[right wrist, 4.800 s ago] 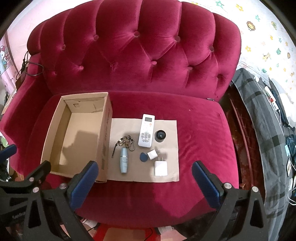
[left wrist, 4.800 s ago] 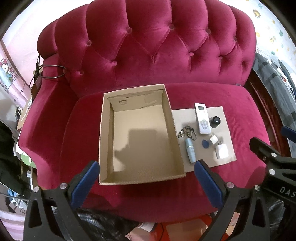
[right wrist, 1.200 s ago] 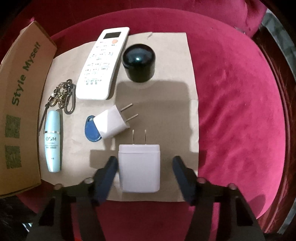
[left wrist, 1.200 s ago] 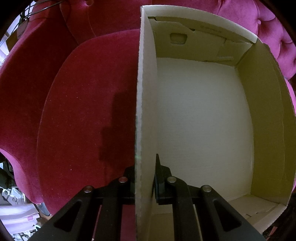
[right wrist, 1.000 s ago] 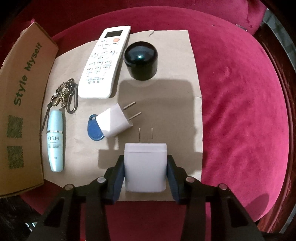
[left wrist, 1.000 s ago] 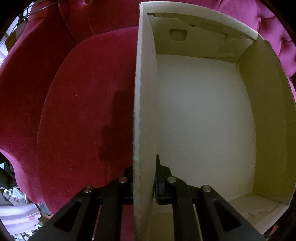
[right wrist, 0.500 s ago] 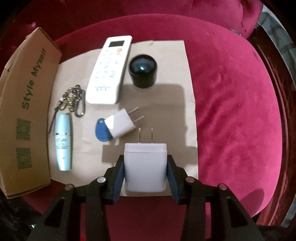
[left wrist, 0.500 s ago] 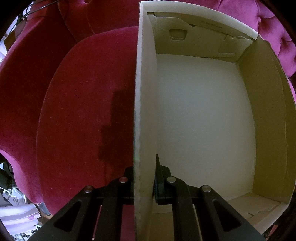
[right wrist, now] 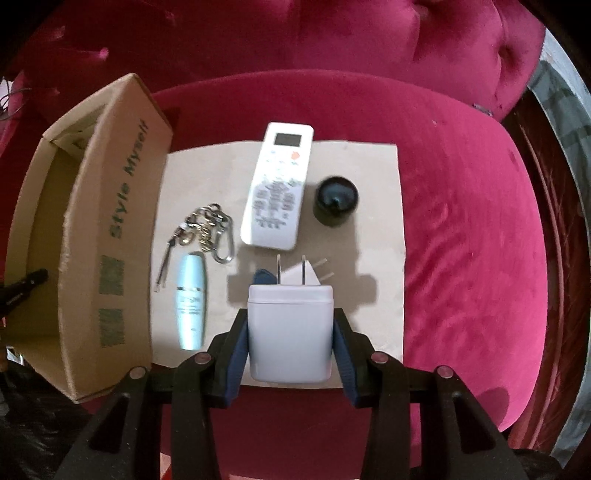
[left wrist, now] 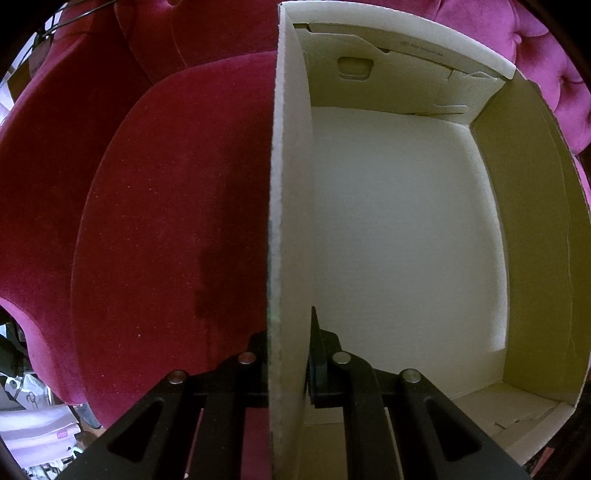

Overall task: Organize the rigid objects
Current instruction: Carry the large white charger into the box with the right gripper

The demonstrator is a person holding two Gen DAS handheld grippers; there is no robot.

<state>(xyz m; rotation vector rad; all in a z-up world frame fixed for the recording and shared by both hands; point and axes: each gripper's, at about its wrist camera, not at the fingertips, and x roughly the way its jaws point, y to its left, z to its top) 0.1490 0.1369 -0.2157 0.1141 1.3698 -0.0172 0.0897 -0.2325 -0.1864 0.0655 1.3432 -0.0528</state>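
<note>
My right gripper (right wrist: 289,334) is shut on a large white plug charger (right wrist: 289,332), lifted above the brown paper sheet (right wrist: 369,229). On the sheet lie a white remote (right wrist: 277,188), a black round cap (right wrist: 335,200), a keychain (right wrist: 207,230), a pale blue tube (right wrist: 191,301), a small white plug (right wrist: 314,275) and a blue tag (right wrist: 263,276), half hidden by the charger. My left gripper (left wrist: 288,354) is shut on the left wall of the open cardboard box (left wrist: 288,206), whose floor is bare. The box (right wrist: 110,236) stands left of the sheet.
Everything rests on a red velvet sofa seat (right wrist: 461,236) with a tufted backrest (right wrist: 332,33). A dark plaid fabric (right wrist: 565,122) lies off the sofa's right side. Bags and clutter (left wrist: 33,424) show below the sofa's left arm.
My right gripper closed on the large white charger and rose with it, so the sheet and items look smaller. The left gripper stayed clamped on the box wall.
</note>
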